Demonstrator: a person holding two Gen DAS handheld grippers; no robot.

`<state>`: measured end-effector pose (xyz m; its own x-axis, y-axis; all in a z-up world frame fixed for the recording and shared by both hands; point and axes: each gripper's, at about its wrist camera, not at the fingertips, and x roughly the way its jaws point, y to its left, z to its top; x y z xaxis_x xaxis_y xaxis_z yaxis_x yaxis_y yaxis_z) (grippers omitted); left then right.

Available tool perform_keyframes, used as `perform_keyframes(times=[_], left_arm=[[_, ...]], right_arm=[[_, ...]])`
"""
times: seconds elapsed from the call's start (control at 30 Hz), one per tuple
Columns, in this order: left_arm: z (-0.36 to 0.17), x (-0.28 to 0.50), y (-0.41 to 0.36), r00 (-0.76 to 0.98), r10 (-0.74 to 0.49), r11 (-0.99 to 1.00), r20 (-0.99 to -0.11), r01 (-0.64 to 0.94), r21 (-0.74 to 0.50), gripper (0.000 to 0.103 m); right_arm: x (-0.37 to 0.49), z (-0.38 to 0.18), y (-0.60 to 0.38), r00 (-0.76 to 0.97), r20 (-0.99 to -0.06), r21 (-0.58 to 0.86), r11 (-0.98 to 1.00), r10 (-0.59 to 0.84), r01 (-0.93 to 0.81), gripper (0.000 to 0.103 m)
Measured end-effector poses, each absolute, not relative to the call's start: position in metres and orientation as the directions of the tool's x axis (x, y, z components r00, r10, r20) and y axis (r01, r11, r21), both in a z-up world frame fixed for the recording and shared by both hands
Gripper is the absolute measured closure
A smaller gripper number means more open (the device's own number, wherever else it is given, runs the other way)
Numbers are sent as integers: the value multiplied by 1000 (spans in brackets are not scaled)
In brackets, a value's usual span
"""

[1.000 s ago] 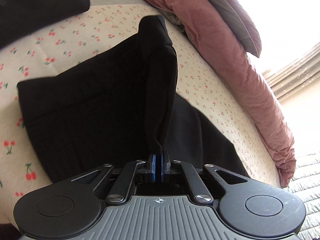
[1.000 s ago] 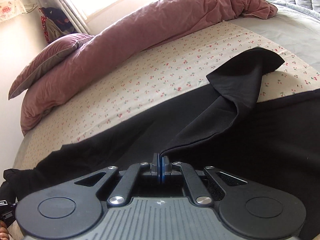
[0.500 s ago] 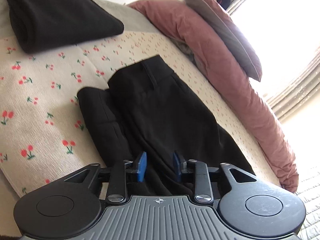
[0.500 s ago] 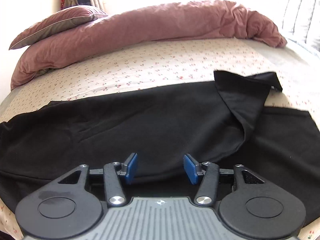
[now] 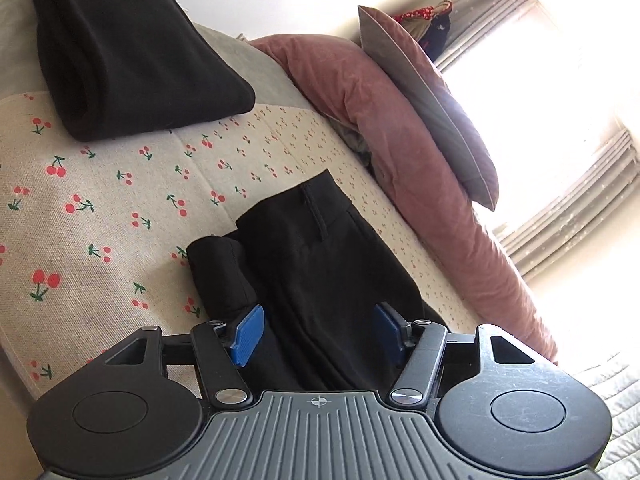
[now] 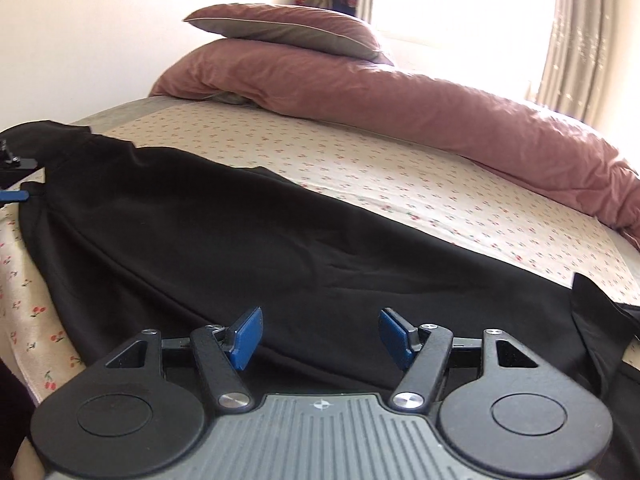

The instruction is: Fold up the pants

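Black pants [image 5: 320, 264] lie on the cherry-print bedsheet [image 5: 100, 208], folded lengthwise, waistband end away from me in the left wrist view. My left gripper [image 5: 316, 334] is open and empty just above the pants. In the right wrist view the pants [image 6: 280, 248] stretch across the bed, with a turned-up flap [image 6: 592, 300] at the right. My right gripper [image 6: 320, 336] is open and empty over the pants' near edge. The left gripper's tip [image 6: 12, 184] shows at the far left by the waistband.
A folded black garment [image 5: 128, 60] sits on the bed at the upper left. A pink duvet [image 6: 400, 96] and a pillow [image 6: 288, 32] lie along the far side by the window. The bed's near edge is at the lower left [image 6: 24, 360].
Both grippers were shut on raised pant fabric a second ago. They laid it down, opened and let go, and both have since opened wider and drawn back a little.
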<state>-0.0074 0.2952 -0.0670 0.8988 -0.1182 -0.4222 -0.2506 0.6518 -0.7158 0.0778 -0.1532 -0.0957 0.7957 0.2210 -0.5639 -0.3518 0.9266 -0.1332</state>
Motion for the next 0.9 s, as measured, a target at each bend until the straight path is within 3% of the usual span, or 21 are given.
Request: perform_keyframes(times=[0.17, 0.33, 0.37, 0.43, 0.5, 0.53, 0.6, 0.73, 0.9], left_arm=[[-76, 0, 310, 920, -119, 608, -373, -230, -760, 46], [-74, 17, 314, 917, -56, 630, -395, -274, -726, 47], [-75, 21, 314, 915, -35, 634, -403, -291, -716, 50], [-80, 29, 316, 903, -8, 629, -430, -330, -704, 59], [-85, 35, 318, 893, 18, 616, -450, -364, -698, 75], [-87, 37, 319, 889, 30, 616, -457, -377, -692, 79], [-85, 36, 317, 893, 47, 615, -448, -380, -691, 83], [-66, 24, 309, 907, 79, 662, -413, -358, -659, 85], [-42, 0, 301, 908, 108, 737, -404, -346, -581, 85]], right_arm=[[77, -103, -121, 748, -579, -153, 858, 323, -489, 40], [78, -119, -90, 712, -621, -227, 794, 327, -563, 46], [79, -122, -86, 711, -626, -241, 787, 320, -568, 48], [81, -130, -79, 712, -627, -272, 767, 316, -580, 57], [83, -132, -73, 727, -603, -297, 754, 328, -586, 63], [84, -133, -71, 734, -593, -307, 750, 331, -586, 81], [85, -133, -67, 740, -585, -322, 742, 333, -588, 102], [75, -114, -68, 772, -542, -357, 741, 332, -569, 103], [49, -82, -85, 745, -530, -299, 733, 405, -611, 103]])
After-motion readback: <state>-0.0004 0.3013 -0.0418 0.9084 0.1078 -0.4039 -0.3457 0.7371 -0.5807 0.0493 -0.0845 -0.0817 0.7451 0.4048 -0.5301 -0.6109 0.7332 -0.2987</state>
